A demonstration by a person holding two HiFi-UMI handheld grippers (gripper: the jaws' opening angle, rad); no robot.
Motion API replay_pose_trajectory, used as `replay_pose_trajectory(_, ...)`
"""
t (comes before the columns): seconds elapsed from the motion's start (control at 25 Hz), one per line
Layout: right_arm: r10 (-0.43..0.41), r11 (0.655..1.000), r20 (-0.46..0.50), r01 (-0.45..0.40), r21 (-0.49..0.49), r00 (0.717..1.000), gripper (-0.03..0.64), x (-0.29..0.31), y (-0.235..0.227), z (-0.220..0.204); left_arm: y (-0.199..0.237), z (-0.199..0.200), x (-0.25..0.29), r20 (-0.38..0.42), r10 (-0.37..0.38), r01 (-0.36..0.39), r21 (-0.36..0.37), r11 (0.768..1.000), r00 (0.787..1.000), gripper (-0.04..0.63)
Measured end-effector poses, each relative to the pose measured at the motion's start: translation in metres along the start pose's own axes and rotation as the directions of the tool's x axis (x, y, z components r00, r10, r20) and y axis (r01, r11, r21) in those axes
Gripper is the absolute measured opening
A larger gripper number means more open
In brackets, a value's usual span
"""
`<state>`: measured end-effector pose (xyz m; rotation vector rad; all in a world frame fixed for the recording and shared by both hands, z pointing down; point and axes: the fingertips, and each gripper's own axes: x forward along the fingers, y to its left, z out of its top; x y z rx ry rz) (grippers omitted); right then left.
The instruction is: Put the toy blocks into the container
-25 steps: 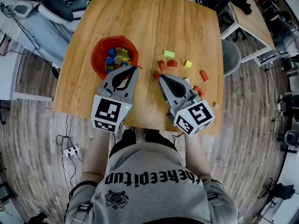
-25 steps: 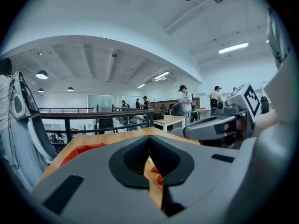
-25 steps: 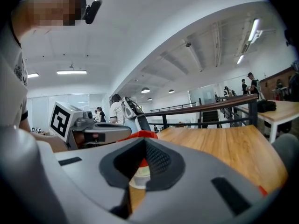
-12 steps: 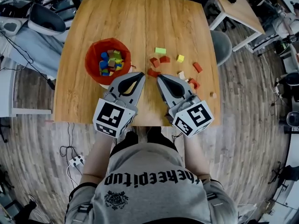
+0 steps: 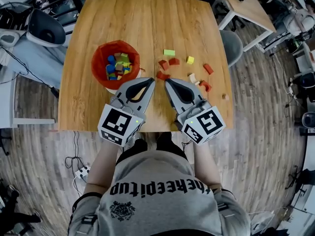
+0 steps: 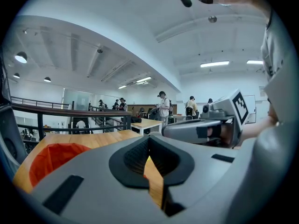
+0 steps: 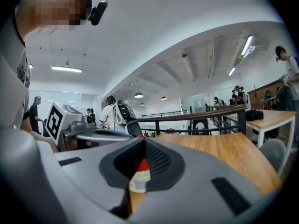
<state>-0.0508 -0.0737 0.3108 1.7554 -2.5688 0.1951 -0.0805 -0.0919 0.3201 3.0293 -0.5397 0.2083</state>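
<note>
Loose toy blocks (image 5: pixel 173 62) lie on the worktop (image 5: pixel 147 23) right of the red container (image 5: pixel 96 58). Rigid and probably light, they are best pinched across flat sides. The left gripper (image 5: pixel 150 80) and right gripper (image 5: pixel 167 81) have fingers pressed together, empty.

bright, even ceiling strip lights (image 6: pixel 215 64), strong fisheye bending at edges, dark vignette corners, soft near-field blur

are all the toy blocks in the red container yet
No, a green block, a yellow block and several red blocks lie on the wooden table, right of the red container.
</note>
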Motion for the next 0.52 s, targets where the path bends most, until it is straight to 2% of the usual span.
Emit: replay_pose_trajectory(0.52, -0.027, 1.0, -0.007, 0.027, -0.009, 1.0, 0.011, 0.0016, 0.0043, 0.0002, -0.0029, 0.0007, -0.0021, 0.001, -0.048, 0.048, 0.032, 0.998, 0.999, 0.015)
